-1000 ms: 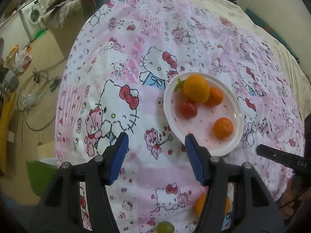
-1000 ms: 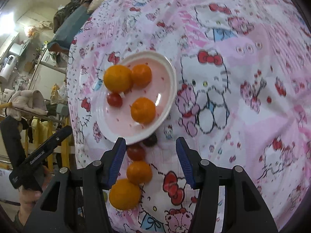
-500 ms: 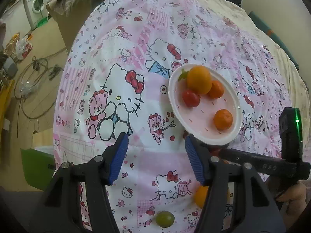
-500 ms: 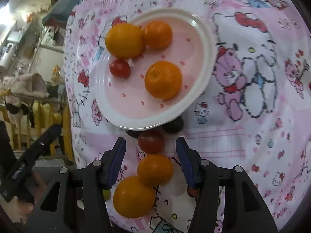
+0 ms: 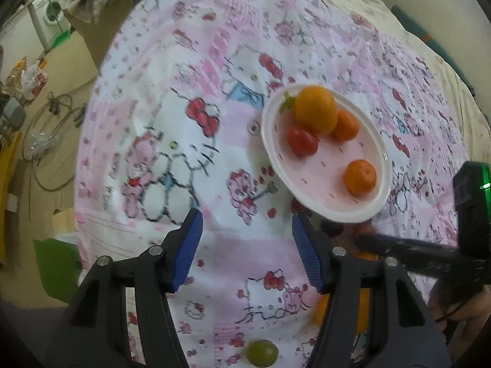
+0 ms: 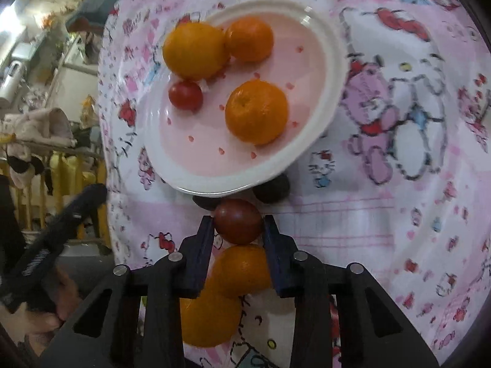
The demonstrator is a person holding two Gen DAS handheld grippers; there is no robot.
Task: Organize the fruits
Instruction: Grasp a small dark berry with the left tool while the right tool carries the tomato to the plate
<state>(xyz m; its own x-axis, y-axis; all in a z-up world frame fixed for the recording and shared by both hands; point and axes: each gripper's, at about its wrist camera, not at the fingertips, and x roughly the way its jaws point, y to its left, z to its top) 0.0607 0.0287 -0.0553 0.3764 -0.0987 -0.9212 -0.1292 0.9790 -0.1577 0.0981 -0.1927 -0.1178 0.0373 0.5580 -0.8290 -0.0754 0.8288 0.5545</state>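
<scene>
The fruits are partly on a white plate and partly on the patterned pink cloth that covers the surface. In the right wrist view the right tongs are closed on a dark red tomato; both blue pads touch its sides, and it sits just in front of the plate's near rim. Behind the tomato, between the two arms of the tongs, lies a small orange, and further back, to the left, a bigger orange. Two dark round fruits lie just ahead of the tomato, partly under the plate's rim.

On the plate, ahead of the right tongs, there are a large yellow-orange fruit, a mandarin touching it on the right, a small red tomato just in front of the large fruit, and a second mandarin apart from these, nearer to the tongs.

In the left wrist view the left tongs are wide open and hold nothing; only the cloth is between the pads. The plate is ahead and to the right of them. A green round fruit lies on the cloth close under these tongs, between their arms. The right tongs come in from the right side, low, near the plate's near rim.
</scene>
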